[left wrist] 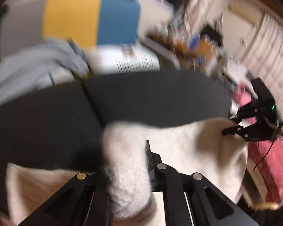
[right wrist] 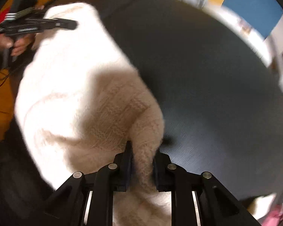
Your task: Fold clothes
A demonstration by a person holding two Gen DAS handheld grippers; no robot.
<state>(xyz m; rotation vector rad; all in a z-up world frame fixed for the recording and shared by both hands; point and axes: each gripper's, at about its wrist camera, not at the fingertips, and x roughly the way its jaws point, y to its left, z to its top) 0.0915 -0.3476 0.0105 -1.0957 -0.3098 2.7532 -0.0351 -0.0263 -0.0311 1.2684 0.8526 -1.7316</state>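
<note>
On the black table (right wrist: 207,86) lies a white knitted sweater (right wrist: 69,86), spread over its near side. At one edge, the left gripper (left wrist: 130,165) has its jaws clamped on a thick fold of the sweater. At the other edge, the right gripper (right wrist: 141,162) is also closed on a bunched part of the knit. A grey cloth (left wrist: 34,66) lies at the far side of the table, beside a yellow and blue box (left wrist: 90,17).

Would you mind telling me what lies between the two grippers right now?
Only the white knit sweater spans from the right gripper to the left gripper, best seen in the right wrist view.
</note>
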